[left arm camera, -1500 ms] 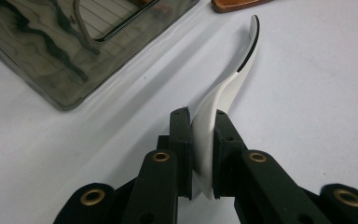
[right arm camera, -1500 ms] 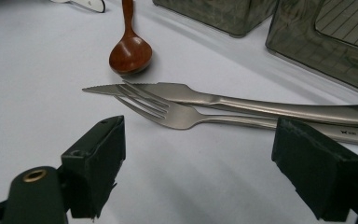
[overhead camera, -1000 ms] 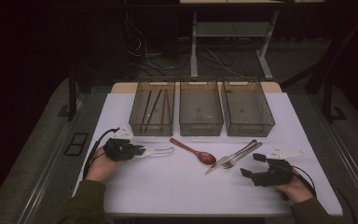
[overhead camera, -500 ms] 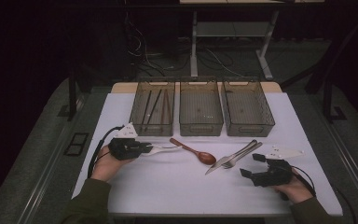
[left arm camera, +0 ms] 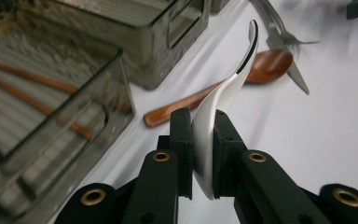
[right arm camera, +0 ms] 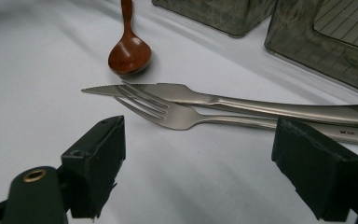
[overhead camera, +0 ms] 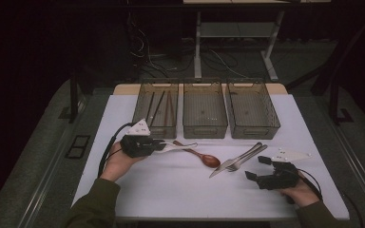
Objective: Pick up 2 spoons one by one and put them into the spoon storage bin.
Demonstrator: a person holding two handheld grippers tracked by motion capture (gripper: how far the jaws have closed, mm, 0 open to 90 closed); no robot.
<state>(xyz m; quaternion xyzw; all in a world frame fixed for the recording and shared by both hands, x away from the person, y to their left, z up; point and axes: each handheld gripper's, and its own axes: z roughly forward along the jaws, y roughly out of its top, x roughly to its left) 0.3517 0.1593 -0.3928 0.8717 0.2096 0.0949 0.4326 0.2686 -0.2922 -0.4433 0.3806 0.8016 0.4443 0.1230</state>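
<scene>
Three bins [overhead camera: 205, 110], one wooden spoon [overhead camera: 200, 155], knife [overhead camera: 235, 159] and fork [overhead camera: 247, 156] lie ahead; my left gripper [left arm camera: 200, 140] pinches a metal spoon [left arm camera: 223, 93] level, my right gripper [right arm camera: 198, 154] hovers spread.

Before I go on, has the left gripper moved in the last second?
Yes. The left gripper, shut on the metal spoon, has moved up the table toward the left bin, and right toward the wooden spoon.

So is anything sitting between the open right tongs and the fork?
Nothing visible does. The right tongs stand open with bare white table between them and the fork, whose tines point toward them. The knife lies beyond, alongside the fork.
</scene>
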